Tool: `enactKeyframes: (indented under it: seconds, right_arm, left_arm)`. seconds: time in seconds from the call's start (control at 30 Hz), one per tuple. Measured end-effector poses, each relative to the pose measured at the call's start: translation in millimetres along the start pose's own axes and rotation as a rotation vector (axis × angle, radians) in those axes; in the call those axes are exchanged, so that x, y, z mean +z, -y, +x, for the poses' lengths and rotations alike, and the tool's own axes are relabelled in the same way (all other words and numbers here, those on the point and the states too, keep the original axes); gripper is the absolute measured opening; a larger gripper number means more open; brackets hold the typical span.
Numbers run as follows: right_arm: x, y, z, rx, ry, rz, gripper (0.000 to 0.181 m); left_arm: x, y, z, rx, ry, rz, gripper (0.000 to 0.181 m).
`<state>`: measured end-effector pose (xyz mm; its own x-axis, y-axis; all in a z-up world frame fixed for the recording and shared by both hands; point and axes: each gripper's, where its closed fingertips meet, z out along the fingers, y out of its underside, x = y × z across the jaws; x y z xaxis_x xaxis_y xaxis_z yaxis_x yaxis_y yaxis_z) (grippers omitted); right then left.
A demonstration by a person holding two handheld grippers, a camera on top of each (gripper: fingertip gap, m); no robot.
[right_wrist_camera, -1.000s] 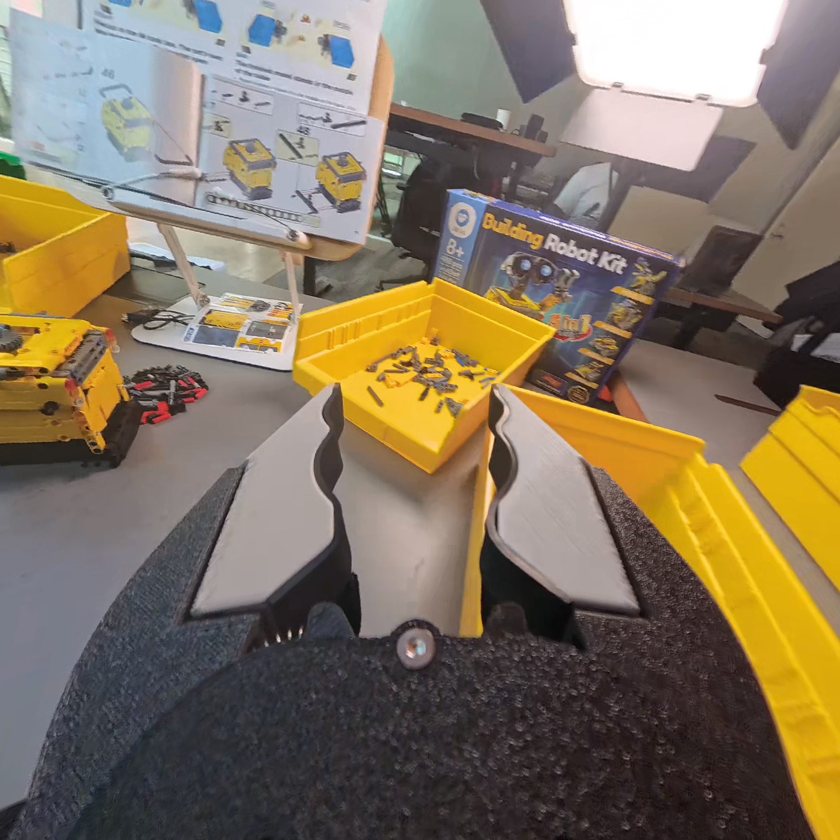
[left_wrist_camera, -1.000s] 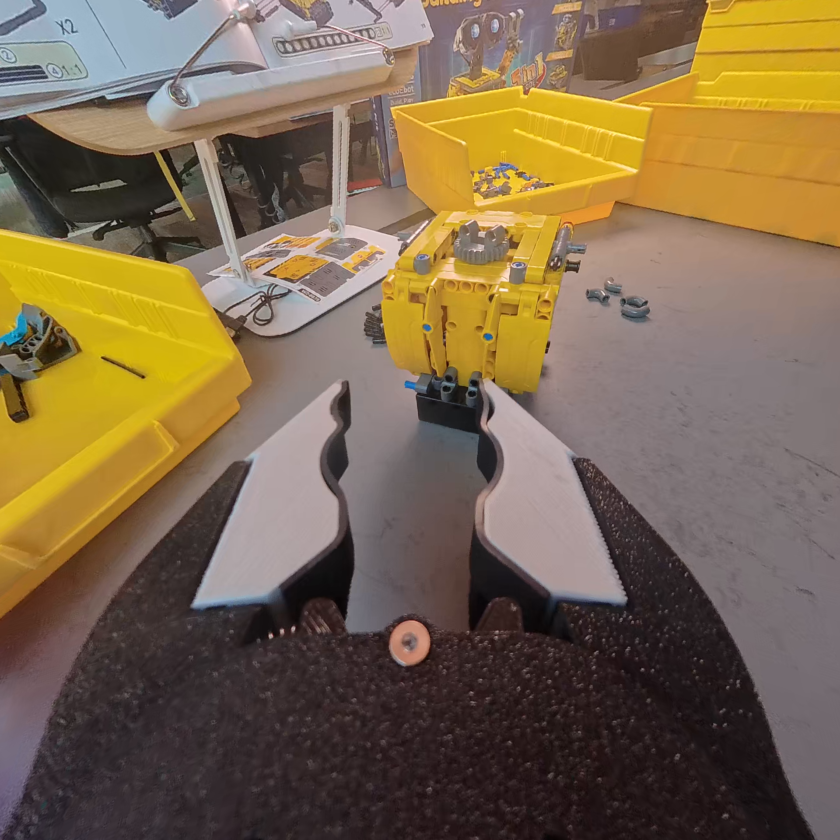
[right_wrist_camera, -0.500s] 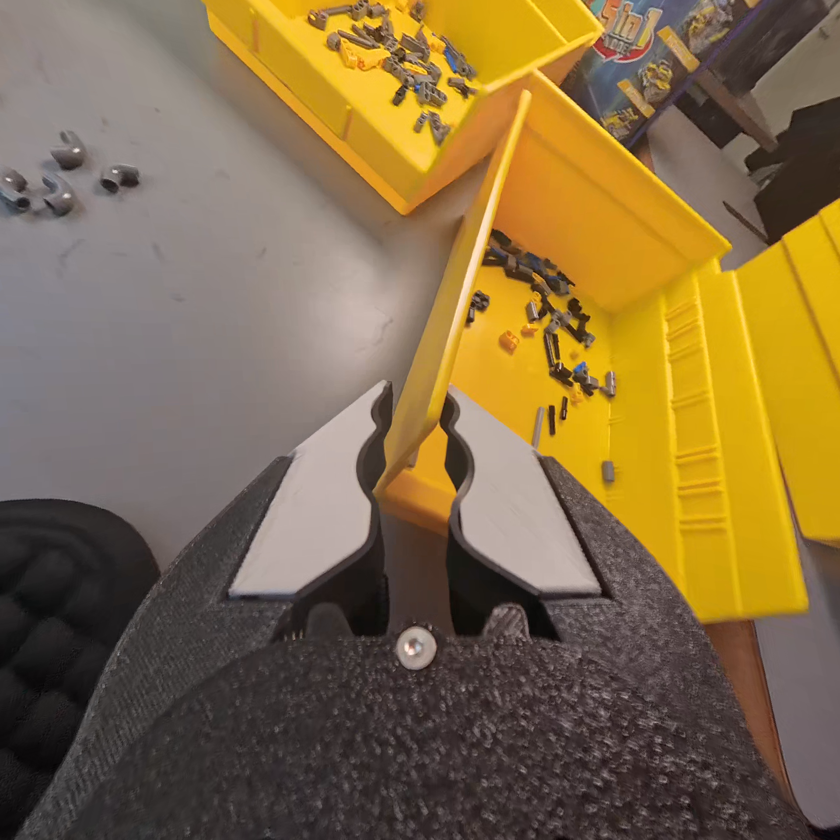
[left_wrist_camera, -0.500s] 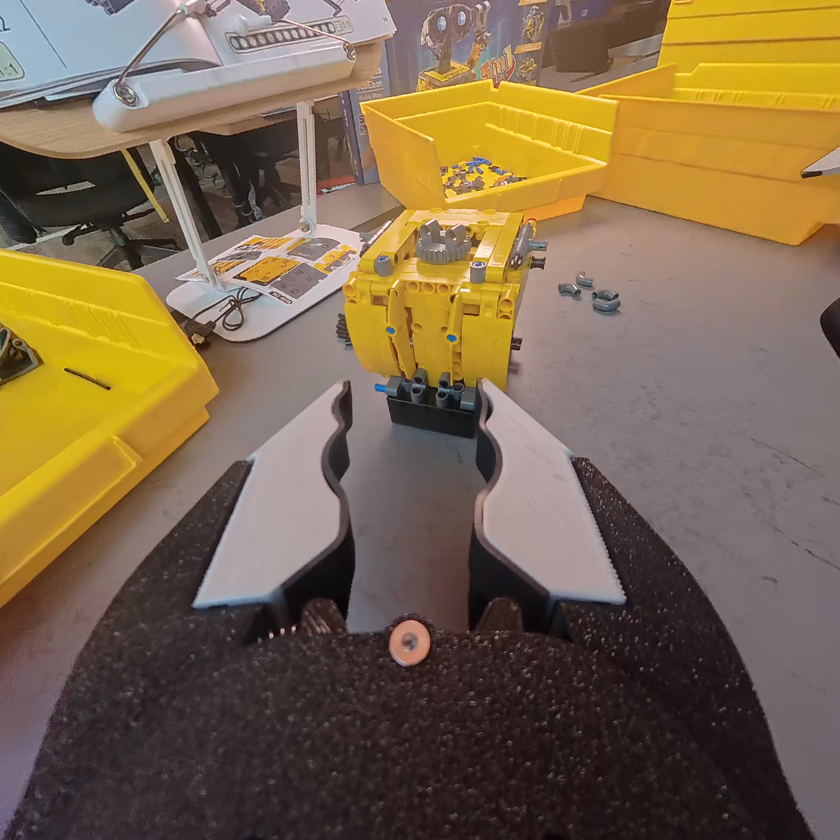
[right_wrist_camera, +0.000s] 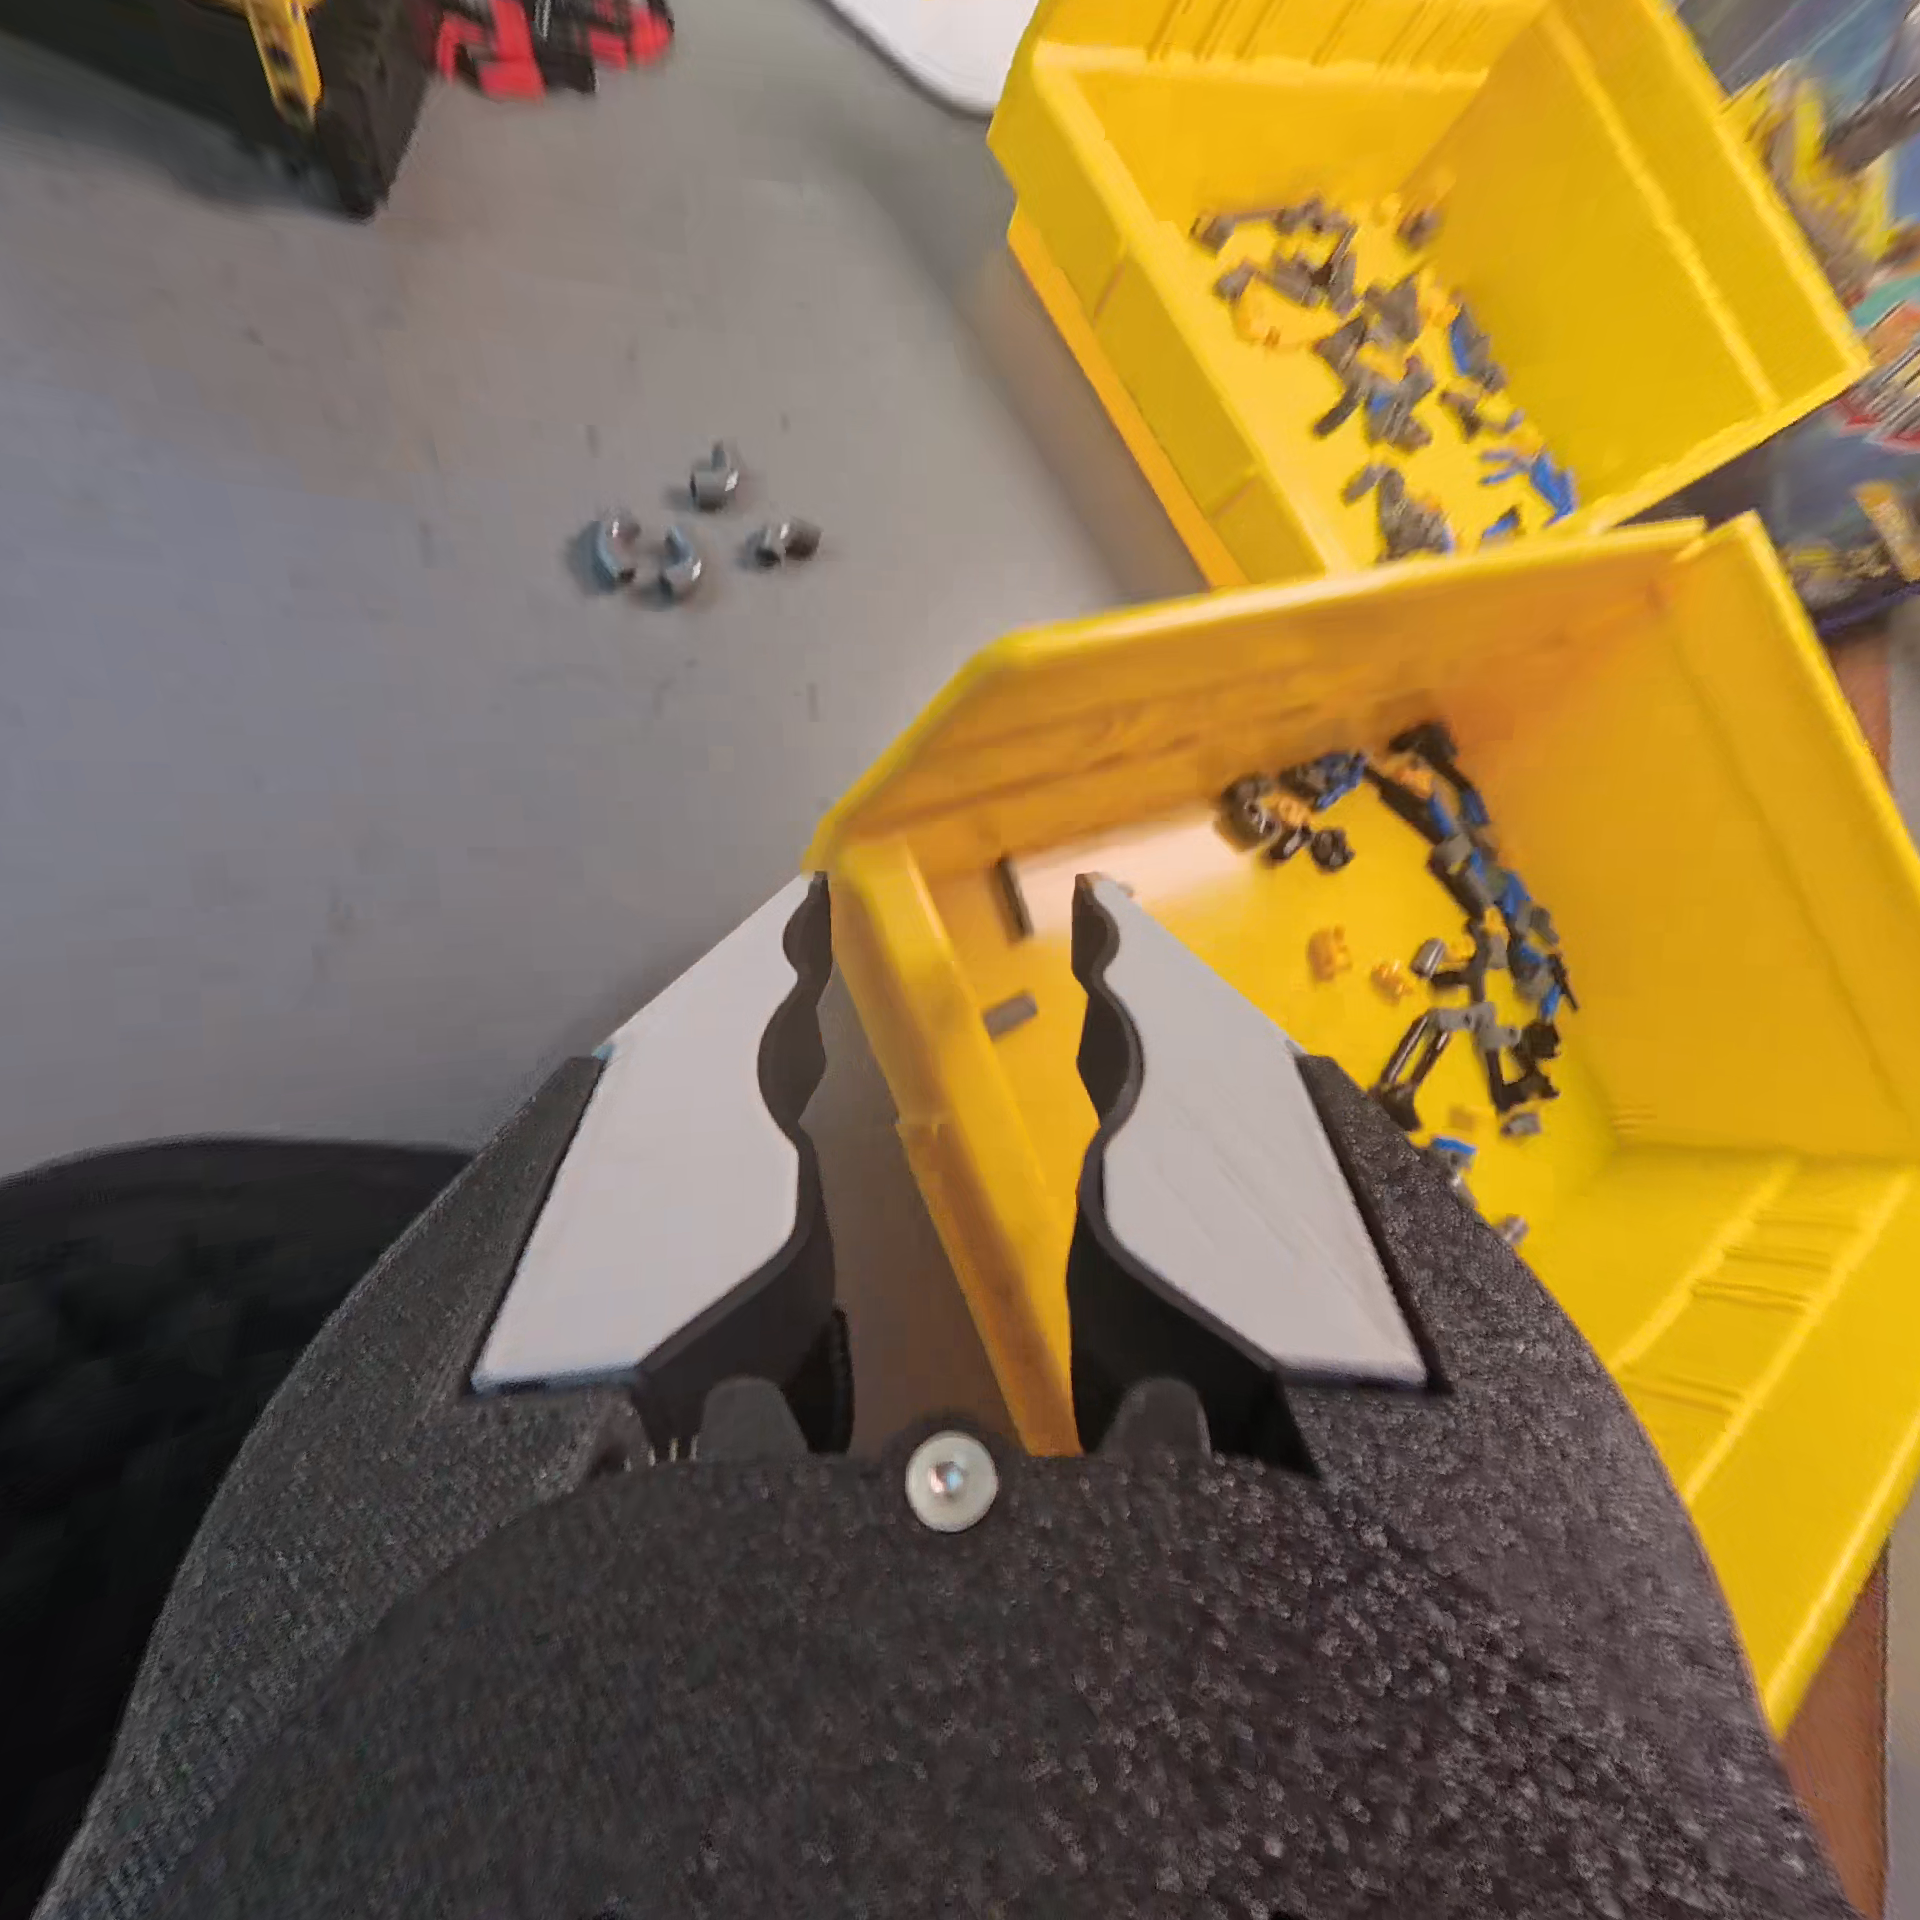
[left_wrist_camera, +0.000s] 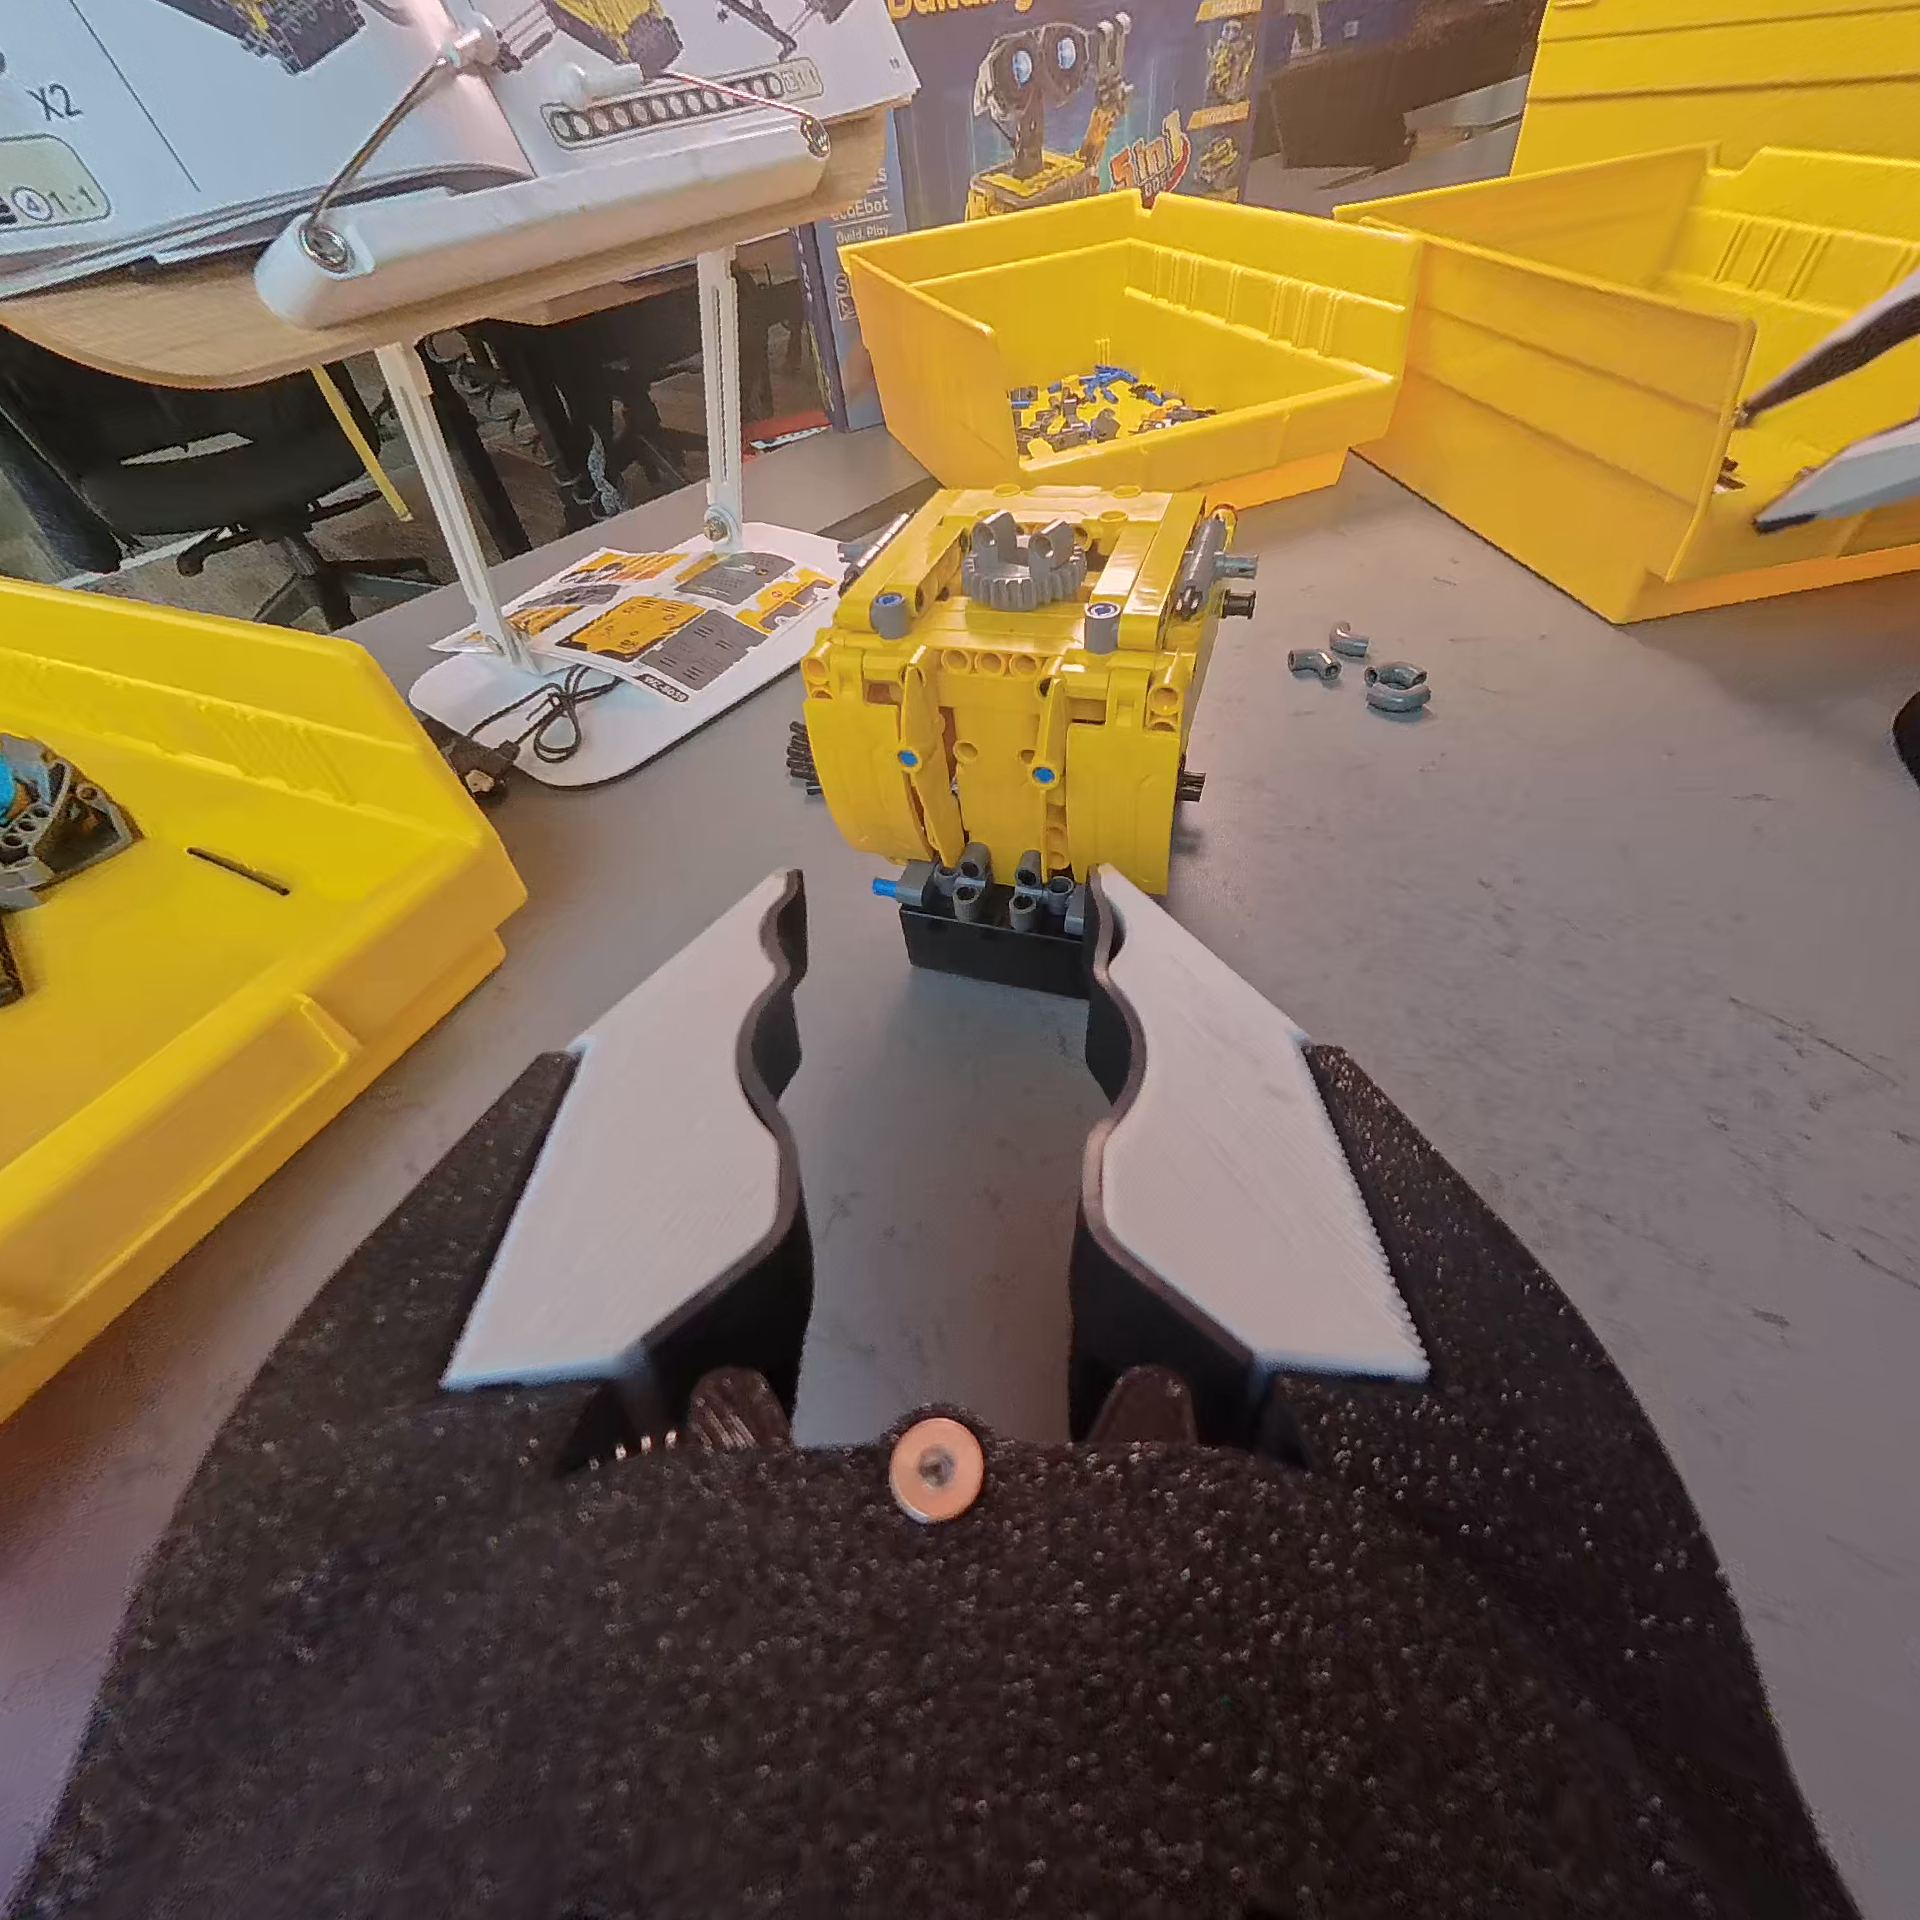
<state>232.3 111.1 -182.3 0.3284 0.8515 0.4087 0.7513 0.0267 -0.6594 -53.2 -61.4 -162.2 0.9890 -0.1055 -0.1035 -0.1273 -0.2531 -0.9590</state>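
In the left wrist view, a yellow brick-built model [left_wrist_camera: 997,727] stands on a black base [left_wrist_camera: 987,951] on the grey table. My left gripper [left_wrist_camera: 948,904] is open and empty just in front of it, with its right fingertip [left_wrist_camera: 1117,925] at the base's right end. In the right wrist view, my right gripper [right_wrist_camera: 951,894] is open with its fingers on either side of the front wall [right_wrist_camera: 914,1039] of a yellow bin [right_wrist_camera: 1714,935]. That bin holds several small dark, blue and orange parts [right_wrist_camera: 1475,935]. This view is blurred. The right gripper [left_wrist_camera: 1756,468] also shows at the left wrist view's right edge.
A second yellow bin of small parts [left_wrist_camera: 1299,343] [right_wrist_camera: 1091,260] stands behind. Grey elbow pieces [left_wrist_camera: 1361,675] [right_wrist_camera: 675,540] lie loose on the table. An instruction booklet on a stand [left_wrist_camera: 540,177], another yellow bin [left_wrist_camera: 260,987] at left and a kit box [left_wrist_camera: 1091,104] are near. Some 35 cm of space lies between my two pairs of fingers.
The right gripper swung down from a level view to the bin, closed on its front wall, and has now opened around it. The left gripper shifted only slightly before the model.
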Motion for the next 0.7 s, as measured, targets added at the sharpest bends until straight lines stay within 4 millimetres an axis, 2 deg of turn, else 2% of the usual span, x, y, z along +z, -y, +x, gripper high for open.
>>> enactKeyframes:
  seconds: [0.1, 0.2, 0.27, 0.4, 0.5, 0.57, 0.63, 0.7]
  right_arm:
    - [-13.0, -38.2, 6.3, -0.074, -0.021, -0.163, 0.042]
    - [-22.5, -55.1, 6.3, -0.051, 0.015, -0.209, 0.029]
    - [-20.1, -59.6, 11.1, -0.032, 0.026, -0.208, 0.024]
    - [-10.6, -57.9, 23.4, -0.044, 0.008, -0.211, 0.024]
    - [-14.8, -53.7, 26.2, -0.066, 0.047, -0.203, 0.024]
    - [-26.8, -34.0, 34.8, -0.053, 0.084, -0.118, 0.024]
    - [-36.6, -12.7, 56.8, -0.072, 0.088, -0.046, 0.024]
    - [-31.1, -2.4, 76.3, -0.100, 0.126, -0.045, 0.024]
  left_arm:
    - [1.6, -0.9, 1.8, -0.009, -0.013, -0.004, 0.052]
    - [2.9, -2.1, 5.3, 0.001, -0.022, -0.012, 0.052]
    - [2.8, -1.4, 6.6, 0.004, -0.026, -0.010, 0.052]
    - [1.2, 0.1, 6.1, 0.006, -0.022, -0.005, 0.052]
    - [-0.9, 1.3, 4.0, 0.006, -0.013, 0.000, 0.051]
    - [-0.9, 1.0, 2.7, -0.001, -0.012, 0.002, 0.051]
    - [0.8, -1.1, 3.1, -0.008, -0.018, -0.005, 0.051]
    - [2.9, -2.6, 5.0, -0.009, -0.026, -0.012, 0.051]
